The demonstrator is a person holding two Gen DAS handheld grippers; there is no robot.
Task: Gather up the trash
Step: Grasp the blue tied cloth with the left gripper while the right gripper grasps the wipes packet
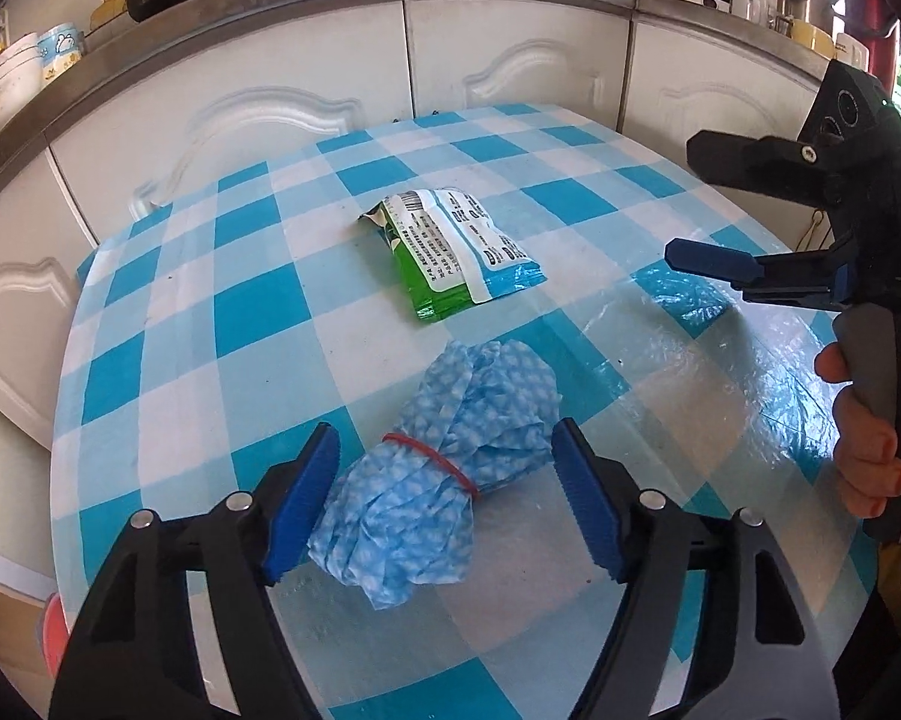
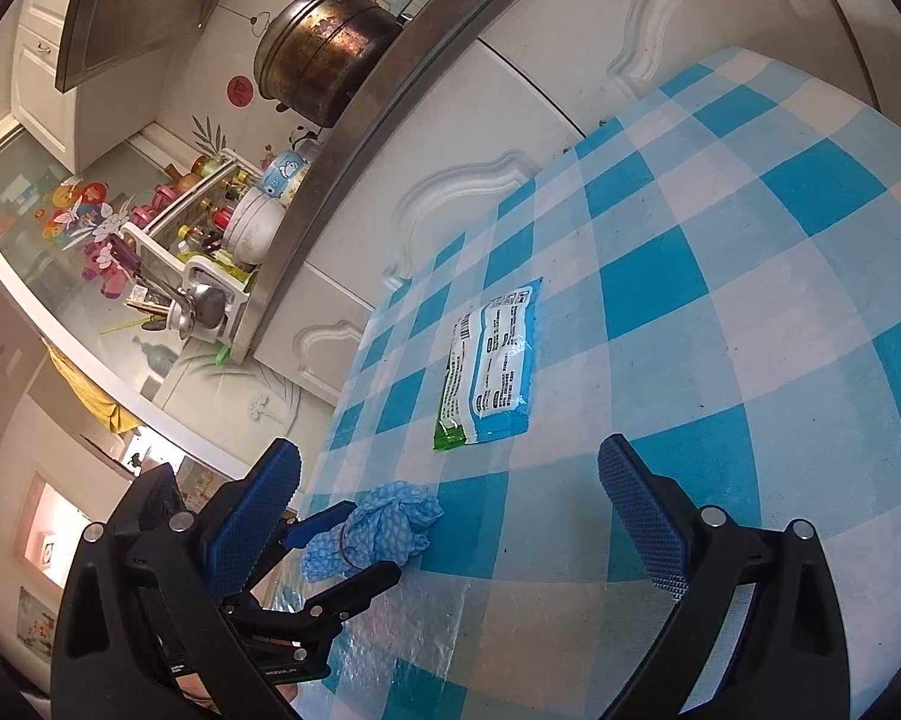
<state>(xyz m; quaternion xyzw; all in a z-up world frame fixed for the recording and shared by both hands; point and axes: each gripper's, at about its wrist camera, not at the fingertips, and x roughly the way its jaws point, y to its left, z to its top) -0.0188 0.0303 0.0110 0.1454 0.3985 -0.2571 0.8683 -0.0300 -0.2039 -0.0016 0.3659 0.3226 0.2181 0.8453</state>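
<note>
On the left, the left tongs (image 1: pixel 444 504) straddle a bunched blue cloth (image 1: pixel 432 480) tied with a red rubber band (image 1: pixel 429 461), which lies on the checked table (image 1: pixel 258 312) near its front edge. One blue pad sits against the cloth's left side, while the other stands just clear on the right, so the tongs are released and not yet gripping. The step in hand looks like picking up this cloth as the first piece of trash. Farther back, near the middle of the table, lies a flat green and white wrapper (image 1: pixel 456 252), apart from the cloth. On the right, the right tongs (image 2: pixel 450 516) are spread wide and empty, aimed toward the wrapper (image 2: pixel 492 372). Next, the left tongs likely need to clench on the cloth, around the band, then lift.
</note>
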